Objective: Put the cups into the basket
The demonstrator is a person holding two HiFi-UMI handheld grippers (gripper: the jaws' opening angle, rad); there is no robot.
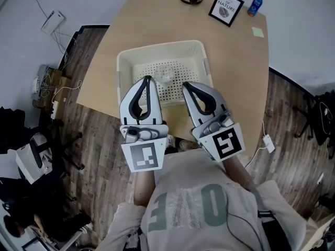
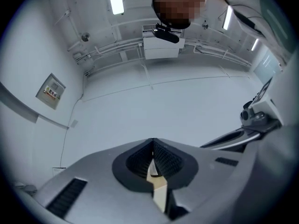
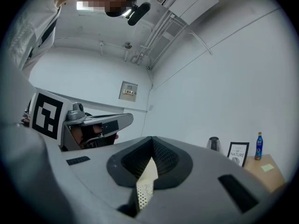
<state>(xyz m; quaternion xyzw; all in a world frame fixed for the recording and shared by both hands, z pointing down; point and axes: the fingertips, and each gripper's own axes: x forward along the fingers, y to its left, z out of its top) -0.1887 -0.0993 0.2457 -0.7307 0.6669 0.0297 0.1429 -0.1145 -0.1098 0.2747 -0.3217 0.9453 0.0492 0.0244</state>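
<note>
Left gripper (image 1: pixel 148 79) and right gripper (image 1: pixel 186 86), jaws together, empty; just ahead in the basket (image 1: pixel 157 48), a clear cup (image 1: pixel 163 76) (likely light, slick, fragile: pinch the rim).

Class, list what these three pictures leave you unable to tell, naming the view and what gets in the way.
- Head view: the near side of the basket is covered by the left gripper and right gripper.
- Head view: the cup is clear and small; upright or tipped cannot be told.
- Head view: bottle label too small to read.
- Gripper views: cup out of frame.
</note>
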